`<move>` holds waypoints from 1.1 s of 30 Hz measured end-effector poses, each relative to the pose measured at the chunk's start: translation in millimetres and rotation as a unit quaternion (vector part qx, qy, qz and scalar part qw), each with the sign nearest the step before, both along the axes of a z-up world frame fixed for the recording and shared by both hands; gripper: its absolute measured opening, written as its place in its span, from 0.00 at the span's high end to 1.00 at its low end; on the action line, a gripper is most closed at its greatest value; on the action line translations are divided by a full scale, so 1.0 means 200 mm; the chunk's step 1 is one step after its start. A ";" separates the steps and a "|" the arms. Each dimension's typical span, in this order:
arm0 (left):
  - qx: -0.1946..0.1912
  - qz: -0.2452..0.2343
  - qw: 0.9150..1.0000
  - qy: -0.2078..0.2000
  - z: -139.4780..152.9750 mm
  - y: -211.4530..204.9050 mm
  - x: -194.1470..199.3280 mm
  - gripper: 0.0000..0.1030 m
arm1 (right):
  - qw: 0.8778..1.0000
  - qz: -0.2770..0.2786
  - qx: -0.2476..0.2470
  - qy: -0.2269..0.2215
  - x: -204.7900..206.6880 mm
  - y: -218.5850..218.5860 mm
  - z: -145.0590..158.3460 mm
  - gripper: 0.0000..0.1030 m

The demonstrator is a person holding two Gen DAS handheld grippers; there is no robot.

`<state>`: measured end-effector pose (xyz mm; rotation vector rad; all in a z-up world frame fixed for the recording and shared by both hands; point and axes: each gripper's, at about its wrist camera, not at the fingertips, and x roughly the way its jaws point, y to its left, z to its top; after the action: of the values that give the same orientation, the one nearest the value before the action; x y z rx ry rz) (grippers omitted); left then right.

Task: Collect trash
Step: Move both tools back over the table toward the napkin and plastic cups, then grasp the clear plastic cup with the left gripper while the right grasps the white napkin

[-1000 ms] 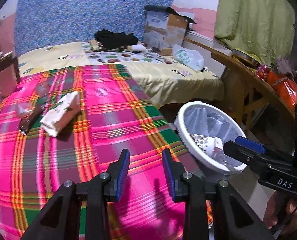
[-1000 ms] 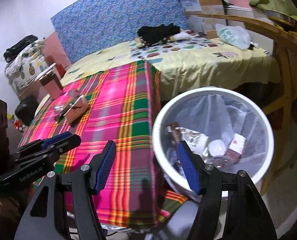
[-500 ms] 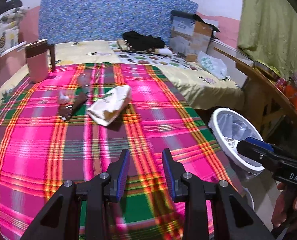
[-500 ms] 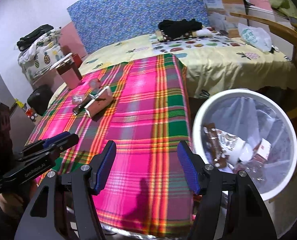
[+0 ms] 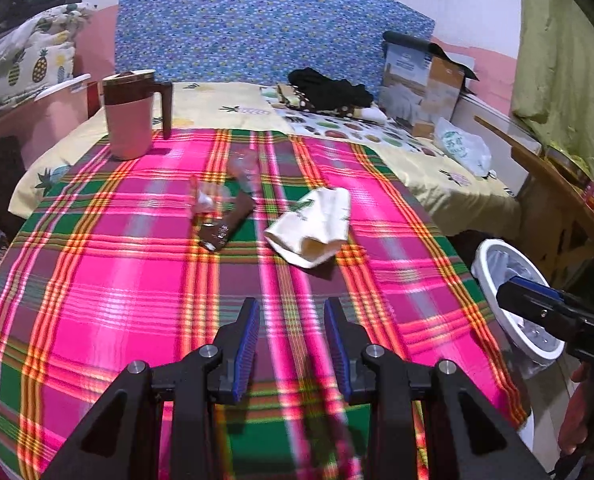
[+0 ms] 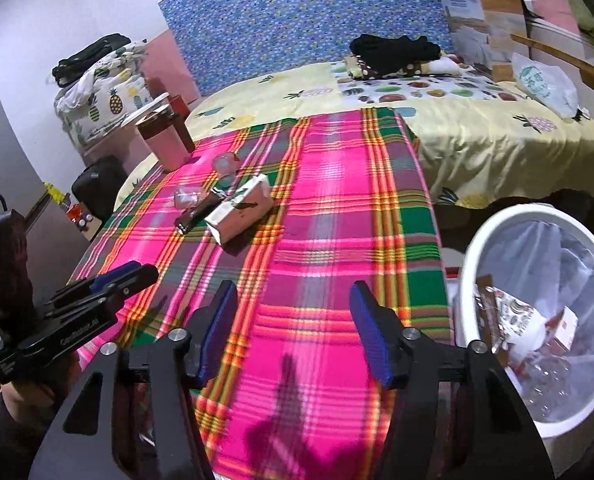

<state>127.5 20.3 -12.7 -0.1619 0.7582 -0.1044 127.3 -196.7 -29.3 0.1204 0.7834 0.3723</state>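
On the pink plaid cloth (image 5: 137, 280) lie a cream carton (image 5: 313, 226), a brown wrapper (image 5: 227, 226), a clear plastic cup (image 5: 207, 200) and a clear bottle (image 5: 245, 174). They also show in the right wrist view: the carton (image 6: 239, 212), the wrapper (image 6: 197, 214). My left gripper (image 5: 293, 344) is open and empty, well short of them. My right gripper (image 6: 293, 332) is open and empty over the cloth's near edge. The white lined trash bin (image 6: 473, 264) stands to the right and holds several pieces of trash; it also shows in the left wrist view (image 5: 487, 272).
A pink jug with a brown lid (image 5: 129, 116) stands at the cloth's far left. Black clothes (image 5: 329, 90), a cardboard box (image 5: 421, 80) and a plastic bag (image 5: 461, 150) lie on the yellow sheet behind. A wooden shelf (image 5: 557, 184) is at the right.
Both grippers have swung left, away from the bin and toward the cloth. The trash items now sit nearer the middle of both views. Both jaws stay open.
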 end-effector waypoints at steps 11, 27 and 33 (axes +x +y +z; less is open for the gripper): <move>0.001 0.026 1.000 0.002 -0.02 0.17 0.11 0.68 | 1.000 0.016 0.005 0.004 0.11 0.13 0.01 0.47; 0.012 0.035 0.999 0.008 -0.01 0.35 0.42 0.68 | 0.998 0.029 0.034 0.046 0.33 0.30 -0.07 0.50; 0.005 0.037 0.999 0.018 -0.04 0.37 0.54 0.68 | 0.997 0.029 0.038 0.060 0.38 0.32 -0.10 0.51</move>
<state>236.0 95.0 -20.9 -0.1829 0.7876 -0.0282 203.5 -133.0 -48.7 0.1931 0.8925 0.4537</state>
